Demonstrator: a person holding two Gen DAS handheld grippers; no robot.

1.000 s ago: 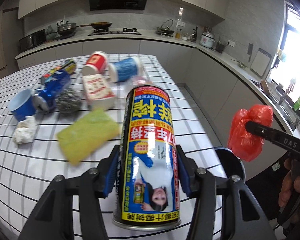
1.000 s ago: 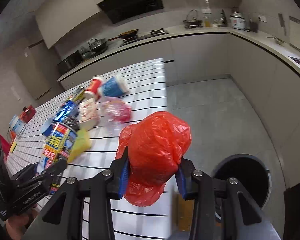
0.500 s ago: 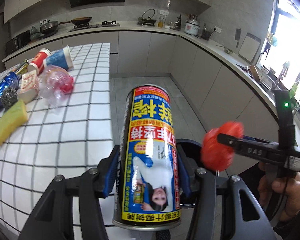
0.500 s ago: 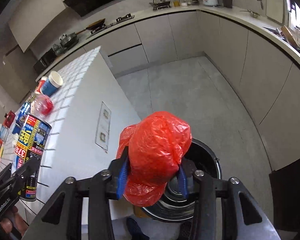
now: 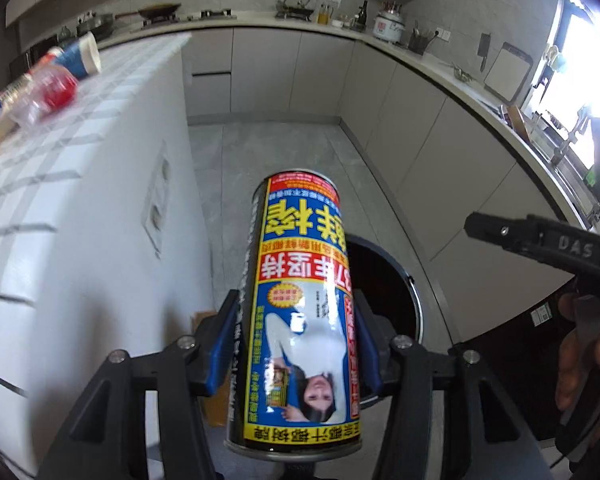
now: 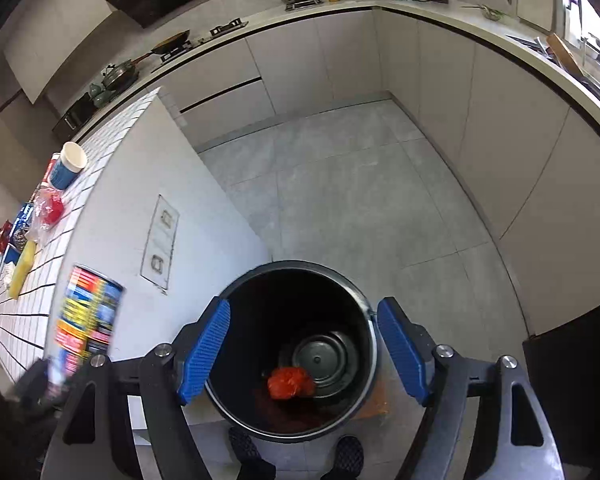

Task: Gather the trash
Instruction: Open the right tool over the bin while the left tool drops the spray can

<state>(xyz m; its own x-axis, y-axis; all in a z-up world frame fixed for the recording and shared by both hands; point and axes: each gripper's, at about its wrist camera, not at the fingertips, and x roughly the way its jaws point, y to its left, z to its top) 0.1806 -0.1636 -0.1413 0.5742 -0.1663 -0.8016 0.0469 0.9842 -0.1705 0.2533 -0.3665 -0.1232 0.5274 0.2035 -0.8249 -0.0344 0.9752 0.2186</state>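
Crumpled red plastic bag (image 6: 291,384), round black bin (image 6: 364,304), glossy cylindrical can (image 5: 300,312)

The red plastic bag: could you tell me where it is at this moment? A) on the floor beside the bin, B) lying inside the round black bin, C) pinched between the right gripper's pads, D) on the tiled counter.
B. The right wrist view shows the red plastic bag lying in the bottom of the round black bin, while the right gripper above it is opening with nothing between its blue pads.
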